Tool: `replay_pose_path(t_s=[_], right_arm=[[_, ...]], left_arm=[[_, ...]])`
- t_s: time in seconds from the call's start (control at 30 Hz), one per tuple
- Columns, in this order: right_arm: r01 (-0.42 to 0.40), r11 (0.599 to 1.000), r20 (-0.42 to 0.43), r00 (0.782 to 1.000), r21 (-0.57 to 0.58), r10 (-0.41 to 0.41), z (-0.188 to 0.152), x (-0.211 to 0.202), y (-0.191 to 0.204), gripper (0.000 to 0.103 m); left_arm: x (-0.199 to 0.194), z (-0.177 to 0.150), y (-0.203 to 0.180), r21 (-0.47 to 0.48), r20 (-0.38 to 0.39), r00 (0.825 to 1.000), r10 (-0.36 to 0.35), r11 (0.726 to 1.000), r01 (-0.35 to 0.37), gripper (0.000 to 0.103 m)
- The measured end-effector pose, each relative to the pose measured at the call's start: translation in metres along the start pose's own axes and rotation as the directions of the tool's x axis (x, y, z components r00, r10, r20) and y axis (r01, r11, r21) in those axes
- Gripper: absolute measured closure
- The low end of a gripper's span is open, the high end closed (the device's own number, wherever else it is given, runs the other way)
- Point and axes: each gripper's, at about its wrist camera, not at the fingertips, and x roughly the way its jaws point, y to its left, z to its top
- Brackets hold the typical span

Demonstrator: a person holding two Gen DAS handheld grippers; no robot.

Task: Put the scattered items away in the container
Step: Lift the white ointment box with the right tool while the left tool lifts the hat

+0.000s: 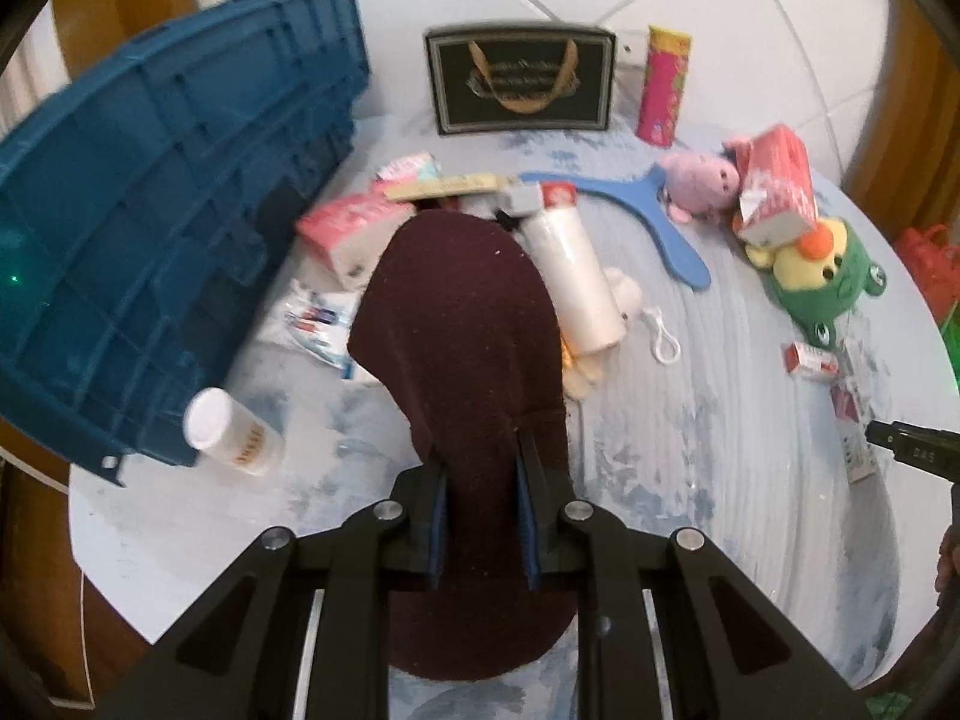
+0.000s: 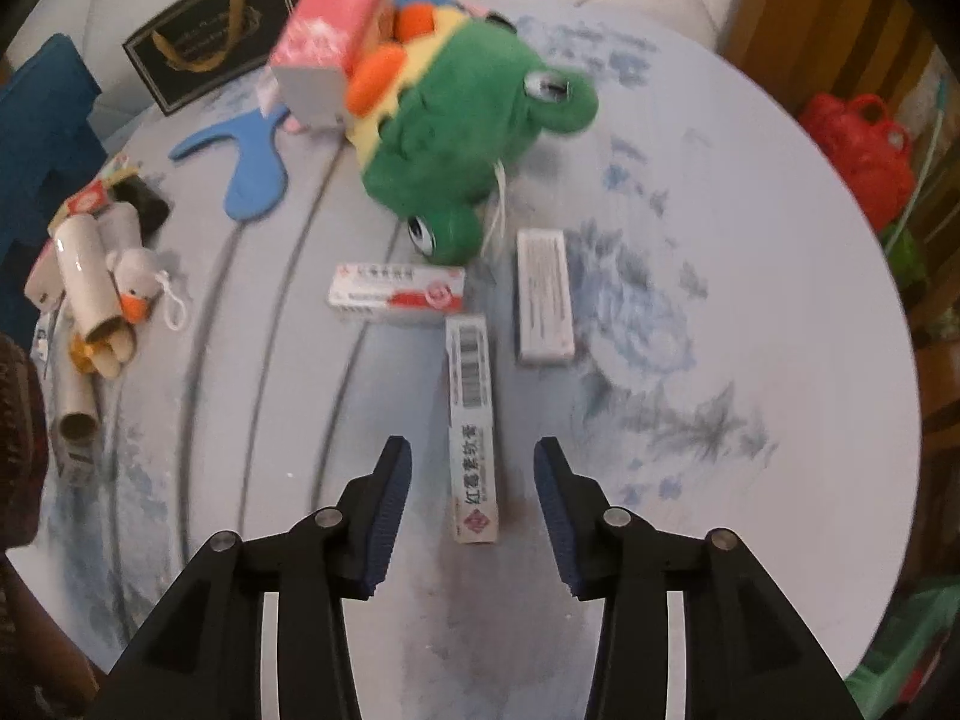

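My left gripper (image 1: 480, 468) is shut on a dark maroon cloth item (image 1: 456, 312), which hangs above the round table (image 1: 720, 540). The blue crate (image 1: 150, 210) stands at the left of that view, tilted in the fisheye. My right gripper (image 2: 473, 450) is open above the table. A narrow white box with a barcode (image 2: 471, 396) lies lengthwise under the gap between its fingers, and the pads are clear of it. Just beyond lie a red-and-white box (image 2: 399, 294) and a grey-white box (image 2: 543, 294). One black finger (image 1: 888, 437) of the right gripper shows at the right edge of the left wrist view.
A green frog plush (image 2: 456, 138) with a pink pack (image 2: 336, 30) on it sits behind the boxes. A blue boomerang (image 2: 252, 162), a duck plush (image 2: 135, 282) and white rolls (image 2: 84, 270) lie left. A white bottle (image 1: 231, 432) lies by the crate. A red bag (image 2: 858, 150) sits off the table.
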Motion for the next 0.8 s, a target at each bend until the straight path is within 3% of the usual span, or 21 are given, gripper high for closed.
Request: replay_pose_path(t_s=[0.17,0.3,0.43,0.8], right_arm=[[-0.012,1.0,-0.022,1.0,0.003,0.012,0.003,0.026,0.001,0.062],[0.02,0.999,-0.027,0.999,-0.031,-0.021,0.002,0.039,0.007,0.082],[0.052,0.997,-0.018,0.998,-0.054,-0.053,-0.003,0.038,0.01,0.084],[0.008,0.997,0.082,0.997,-0.077,-0.002,0.003,-0.034,0.016,0.085]], left_arm=[[0.021,0.001,-0.012,0.022,-0.014,1.0,-0.005,1.0,0.005,0.084],[0.028,0.002,-0.013,0.03,-0.027,1.0,-0.008,1.0,0.009,0.084],[0.022,0.007,-0.012,0.032,-0.022,1.0,-0.017,0.999,0.018,0.084],[-0.032,0.023,-0.004,0.01,0.071,0.996,-0.05,0.999,0.049,0.084]])
